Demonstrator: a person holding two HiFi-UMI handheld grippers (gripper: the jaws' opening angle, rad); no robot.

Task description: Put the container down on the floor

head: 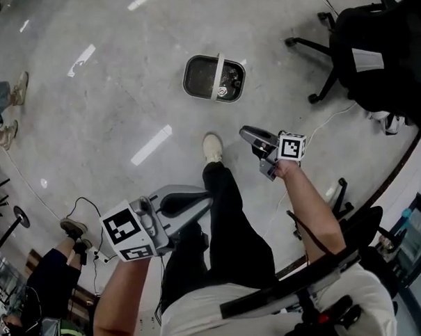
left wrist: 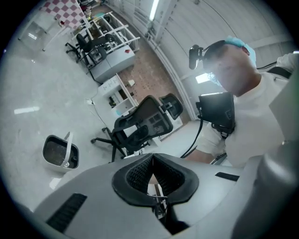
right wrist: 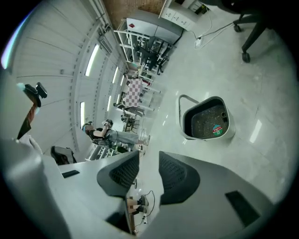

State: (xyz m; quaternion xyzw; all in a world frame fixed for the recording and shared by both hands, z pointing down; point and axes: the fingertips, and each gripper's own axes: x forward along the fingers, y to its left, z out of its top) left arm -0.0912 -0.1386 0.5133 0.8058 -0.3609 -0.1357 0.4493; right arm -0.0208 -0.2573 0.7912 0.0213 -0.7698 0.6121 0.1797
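Observation:
The container (head: 214, 78) is a grey tub with a white handle across its top, and it stands upright on the pale floor ahead of my feet. It also shows at the left of the left gripper view (left wrist: 60, 153) and at the right of the right gripper view (right wrist: 208, 119), with small items inside. Neither gripper touches it. My left gripper (head: 203, 197) hangs low by my leg, its dark pads (left wrist: 135, 172) meeting at the tips with nothing between them. My right gripper (head: 245, 134) is held nearer the tub, its jaws apart (right wrist: 149, 158) and empty.
A black office chair (head: 372, 52) stands at the far right, another chair (left wrist: 140, 126) beyond the tub. My shoe (head: 212, 147) is just short of the tub. A seated person (head: 52, 275) and a cable (head: 83, 207) lie at lower left, someone's feet (head: 11, 96) at the left edge.

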